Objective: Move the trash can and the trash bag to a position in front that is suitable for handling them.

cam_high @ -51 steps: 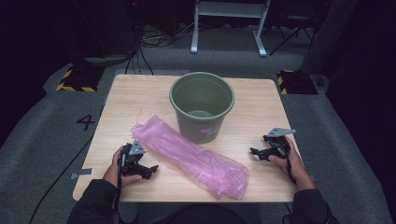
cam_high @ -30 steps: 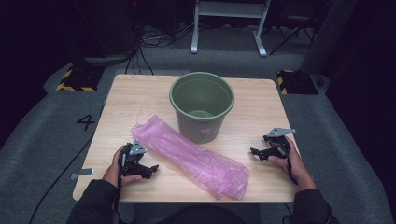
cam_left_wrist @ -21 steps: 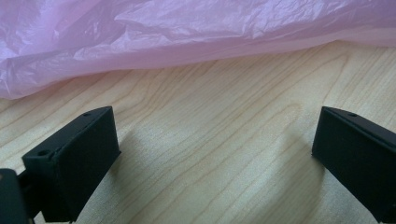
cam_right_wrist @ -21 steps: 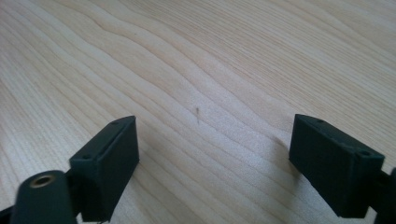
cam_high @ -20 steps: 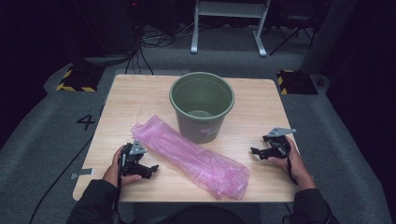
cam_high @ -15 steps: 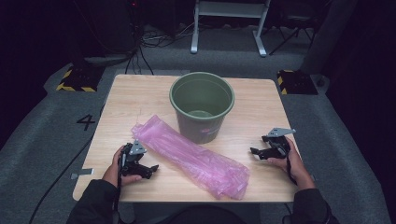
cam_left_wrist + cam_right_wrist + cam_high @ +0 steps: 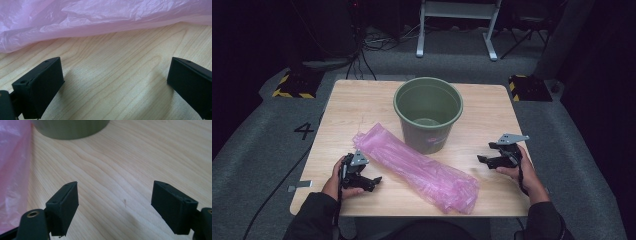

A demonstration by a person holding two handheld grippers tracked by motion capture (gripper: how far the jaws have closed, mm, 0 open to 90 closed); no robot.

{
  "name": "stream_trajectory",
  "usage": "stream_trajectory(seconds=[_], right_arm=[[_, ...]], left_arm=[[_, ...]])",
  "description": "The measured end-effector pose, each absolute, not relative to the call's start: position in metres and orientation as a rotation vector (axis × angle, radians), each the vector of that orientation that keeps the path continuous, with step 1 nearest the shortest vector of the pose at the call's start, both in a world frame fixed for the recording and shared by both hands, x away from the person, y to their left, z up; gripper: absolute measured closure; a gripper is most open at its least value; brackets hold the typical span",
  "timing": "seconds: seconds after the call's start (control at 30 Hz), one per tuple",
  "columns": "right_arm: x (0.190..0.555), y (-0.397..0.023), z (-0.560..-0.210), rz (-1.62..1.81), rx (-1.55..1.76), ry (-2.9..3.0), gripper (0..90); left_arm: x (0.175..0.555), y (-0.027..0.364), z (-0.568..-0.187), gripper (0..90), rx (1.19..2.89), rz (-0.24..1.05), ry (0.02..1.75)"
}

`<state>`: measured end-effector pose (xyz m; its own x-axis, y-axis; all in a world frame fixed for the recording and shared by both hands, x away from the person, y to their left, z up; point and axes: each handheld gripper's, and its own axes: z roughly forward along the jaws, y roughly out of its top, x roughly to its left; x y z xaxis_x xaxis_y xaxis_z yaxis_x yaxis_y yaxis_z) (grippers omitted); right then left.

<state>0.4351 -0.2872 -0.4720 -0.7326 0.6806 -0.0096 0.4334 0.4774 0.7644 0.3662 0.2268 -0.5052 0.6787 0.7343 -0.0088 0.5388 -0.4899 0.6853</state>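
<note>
left tool (image 7: 373, 180): in my left hand at the near left of the table (image 7: 362, 100), jaws pointing at the pink bag (image 7: 417, 167). Released, jaws wide, bare wood between them.
right tool (image 7: 486, 161): in my right hand near the table's right edge, grey three-cornered plate on top, jaws pointing left toward the bag. Released, nothing between the jaws; they have just been closing a little.
pink bag: thin translucent plastic, crinkled, lying flat as a long strip running diagonally from beside my left tool to the near middle of the table. Just in front of the left jaws, not touched.
bucket (image 7: 428, 114): round olive-green plastic, upright, open top, standing behind the bag at mid table; bag passes right by its base.
table: pale wood, visible grain.
left tool view: bag's creased edge (image 7: 100, 20) close up across the top, with the grain under the jaws.
right tool view: bucket's base (image 7: 70, 128) at the top, the bag's edge (image 7: 12, 170) at the left.
high view: whole layout, both forearms coming in from the bottom.
</note>
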Motion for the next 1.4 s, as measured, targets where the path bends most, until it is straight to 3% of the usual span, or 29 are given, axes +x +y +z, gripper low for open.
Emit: stream_trajectory(seconds=[0.8, 1.27, 1.37, 1.4], right_arm=[[0.438, -0.258, -0.425, 1.250, 0.803, 2.341, 24.3], [0.447, -0.257, -0.435, 1.209, 0.838, 2.356, 24.0], [0.448, -0.250, -0.440, 1.162, 0.820, 2.376, 23.9], [0.448, -0.250, -0.440, 1.162, 0.820, 2.376, 23.9]], left_arm=[[0.367, 0.226, -0.505, 0.5, 2.212, 0.382, 0.977], [0.363, 0.218, -0.503, 3.9, 2.220, 0.385, 0.982], [0.361, 0.212, -0.501, 16.7, 2.211, 0.385, 0.962], [0.361, 0.209, -0.501, 16.7, 2.211, 0.374, 0.944]])
